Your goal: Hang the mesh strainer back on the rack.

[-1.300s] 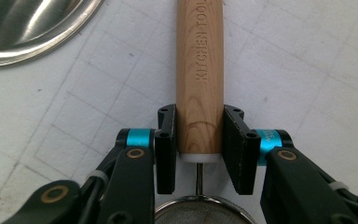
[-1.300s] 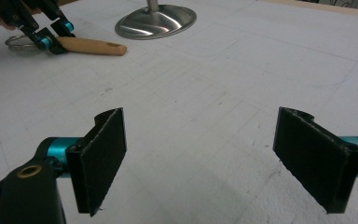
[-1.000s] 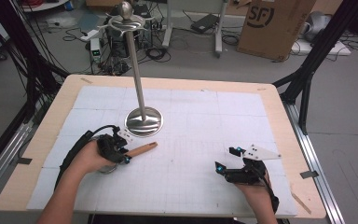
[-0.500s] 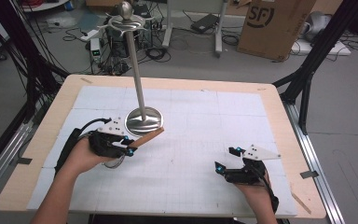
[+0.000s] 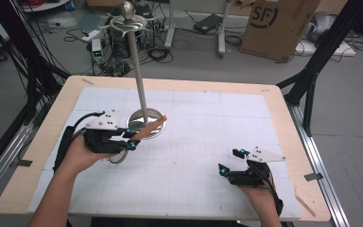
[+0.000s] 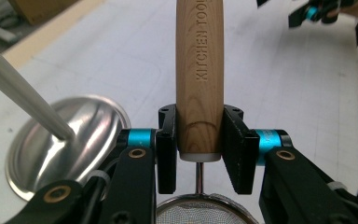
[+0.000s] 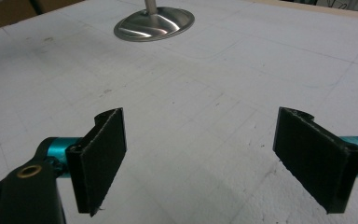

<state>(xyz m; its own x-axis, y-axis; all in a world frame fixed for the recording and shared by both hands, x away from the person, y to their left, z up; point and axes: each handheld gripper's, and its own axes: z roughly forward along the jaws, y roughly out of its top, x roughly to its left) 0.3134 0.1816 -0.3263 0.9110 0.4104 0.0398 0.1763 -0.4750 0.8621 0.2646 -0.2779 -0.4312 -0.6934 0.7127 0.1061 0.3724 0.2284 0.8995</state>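
The left gripper (image 5: 131,142) is clamped on the wooden handle (image 6: 199,74) of a small wire strainer (image 6: 200,211), jaws pressed flat against both sides of the handle just above its lower end. From the left gripper view the mesh bowl hangs below the jaws at six o'clock and the handle runs straight up to twelve. In the high view the handle (image 5: 149,128) pokes out toward two o'clock, its tip crossing in front of the round metal base (image 5: 144,124) of the stand (image 5: 136,61). The strainer looks clear of the white mat (image 5: 203,156), carried in the air rather than resting.

Over at four o'clock on the table, the right gripper (image 5: 228,169) sits low near the mat, jaws spread wide with nothing between them; its own view shows bare mat between the two black pads (image 7: 100,158) and the stand's base (image 7: 154,22) off at eleven o'clock.

So where are we? The pick-up looks done: the strainer is gripped firmly and up off the surface. What seems left is the hanging. The stand's hooks (image 5: 128,22) sit up at the top of the pole, well above the strainer, so by my reading there is a climb to make, then lining the strainer up with a hook and letting go. Whether the handle's far end has a hole or a loop I cannot tell.
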